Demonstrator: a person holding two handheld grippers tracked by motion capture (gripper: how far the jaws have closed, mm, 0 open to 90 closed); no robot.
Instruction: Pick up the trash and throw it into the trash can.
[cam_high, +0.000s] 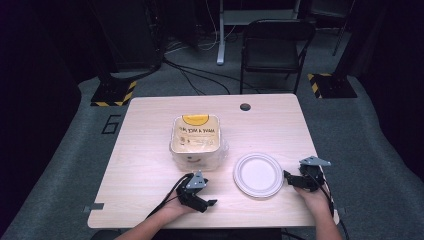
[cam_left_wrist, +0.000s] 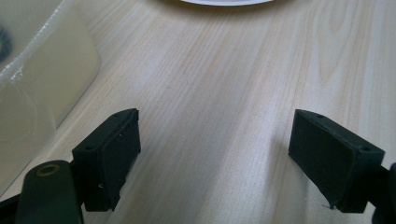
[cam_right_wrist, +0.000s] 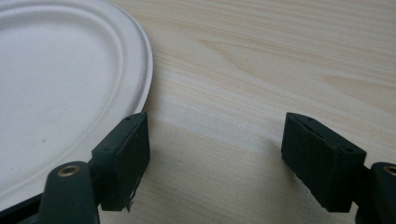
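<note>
A square package (cam_high: 196, 140) with a yellow label, wrapped in clear plastic, sits at the middle of the table. To its right, nearer me, lies a white paper plate (cam_high: 258, 174). My left gripper (cam_high: 207, 202) rests low on the table just in front of the package, open, with bare wood between its jaws (cam_left_wrist: 215, 158). The package (cam_left_wrist: 37, 84) is off to its left side and the plate's rim (cam_left_wrist: 224, 2) lies ahead of it. My right gripper (cam_high: 288, 178) sits at the plate's right edge, open and holding nothing (cam_right_wrist: 215, 158), with its left jaw beside the plate (cam_right_wrist: 56, 93).
The light wooden table (cam_high: 150, 125) has a round cable hole (cam_high: 245, 106) near its far edge. A black folding chair (cam_high: 272, 47) stands behind the table. Yellow-and-black striped stand bases (cam_high: 114, 92) sit on the floor at both far corners.
</note>
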